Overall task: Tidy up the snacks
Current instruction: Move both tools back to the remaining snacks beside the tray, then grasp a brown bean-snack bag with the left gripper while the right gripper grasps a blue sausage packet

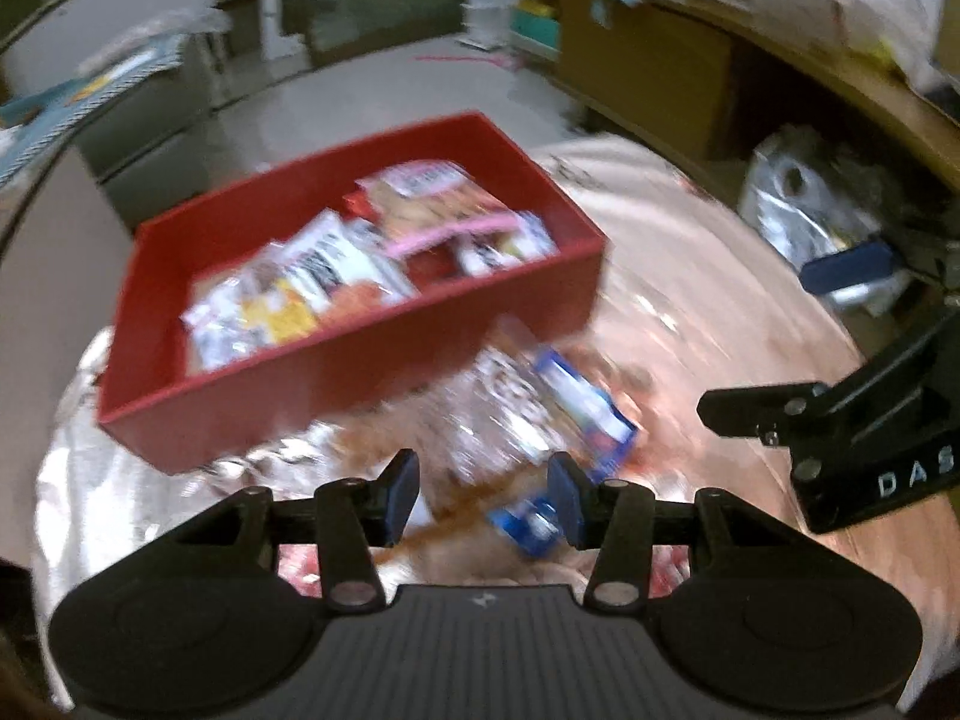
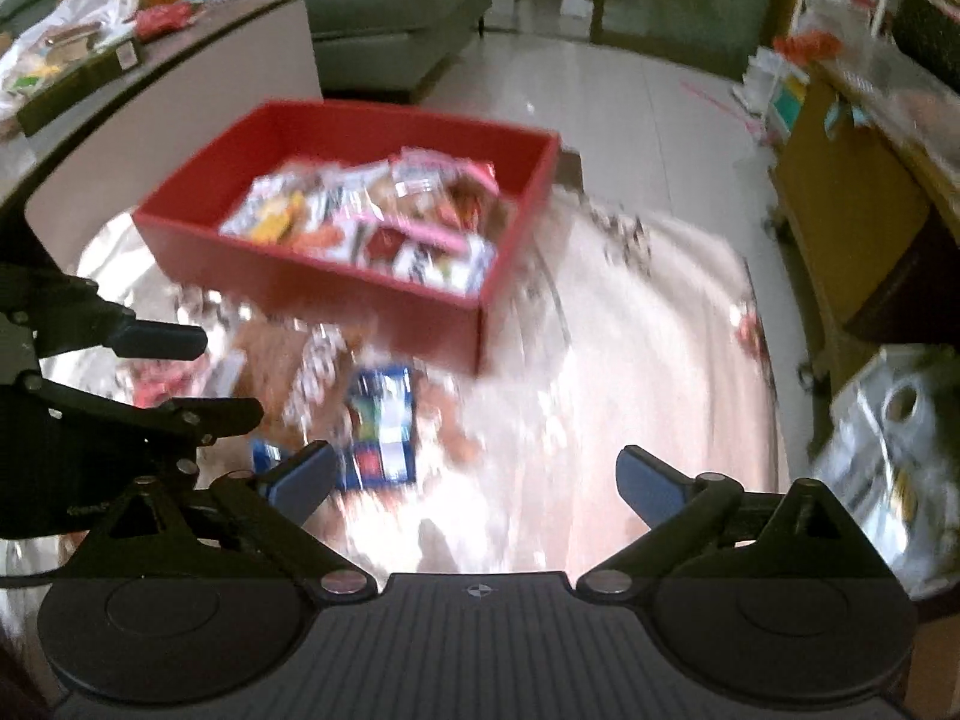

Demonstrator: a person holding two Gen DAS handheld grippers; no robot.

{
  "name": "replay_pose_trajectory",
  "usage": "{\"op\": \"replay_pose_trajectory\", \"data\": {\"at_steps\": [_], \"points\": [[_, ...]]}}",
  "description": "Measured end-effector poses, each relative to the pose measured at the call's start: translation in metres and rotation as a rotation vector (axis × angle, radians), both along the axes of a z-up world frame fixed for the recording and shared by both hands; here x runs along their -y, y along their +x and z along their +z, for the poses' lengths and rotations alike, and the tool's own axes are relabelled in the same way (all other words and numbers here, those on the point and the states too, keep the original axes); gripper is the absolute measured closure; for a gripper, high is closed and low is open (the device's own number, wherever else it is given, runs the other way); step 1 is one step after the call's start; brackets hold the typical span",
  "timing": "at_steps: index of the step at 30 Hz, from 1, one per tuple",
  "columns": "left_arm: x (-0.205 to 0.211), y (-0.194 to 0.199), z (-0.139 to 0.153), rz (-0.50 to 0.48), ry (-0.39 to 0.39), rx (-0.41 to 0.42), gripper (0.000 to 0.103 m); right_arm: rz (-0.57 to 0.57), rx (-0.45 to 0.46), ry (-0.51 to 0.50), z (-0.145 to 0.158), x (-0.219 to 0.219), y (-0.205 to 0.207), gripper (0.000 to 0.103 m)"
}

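Note:
A red box stands on the round table and holds several snack packets. Loose snacks lie in front of it, among them a blue packet and a clear wrapped pack. My left gripper is open and empty, low over the loose snacks. My right gripper is open wide and empty, to the right of the blue packet. Both views are blurred by motion.
The table has a glossy pinkish cover. A silver bag sits at the table's right edge. A wooden cabinet stands to the right, a grey sofa behind.

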State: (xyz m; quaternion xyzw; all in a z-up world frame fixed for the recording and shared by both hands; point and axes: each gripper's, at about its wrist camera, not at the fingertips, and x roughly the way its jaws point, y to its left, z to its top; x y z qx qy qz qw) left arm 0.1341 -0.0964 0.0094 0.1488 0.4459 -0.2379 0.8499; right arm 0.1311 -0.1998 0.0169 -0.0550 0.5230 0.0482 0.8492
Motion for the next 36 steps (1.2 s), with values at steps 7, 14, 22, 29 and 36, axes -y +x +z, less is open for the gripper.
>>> {"op": "replay_pose_trajectory", "data": {"at_steps": [7, 14, 22, 29, 36], "points": [[0.012, -0.004, -0.019, -0.078, 0.039, -0.009, 0.062, 0.006, -0.097, -0.022, -0.029, 0.011, -0.02, 0.001], [0.011, 0.02, -0.018, 0.0, -0.093, -0.104, 0.055, 0.035, -0.145, -0.019, -0.046, 0.002, -0.023, 0.0], [0.021, 0.011, -0.01, -0.031, 0.024, -0.063, 0.05, 0.048, -0.189, -0.029, -0.07, -0.003, -0.03, 0.0], [0.017, 0.021, -0.003, -0.199, 0.041, 0.074, 0.04, 0.093, -0.168, -0.025, -0.069, -0.001, -0.039, 0.0], [0.01, 0.029, -0.004, -0.392, 0.116, 0.066, 0.04, 0.135, -0.14, -0.009, -0.066, 0.006, -0.047, 0.0]]}}
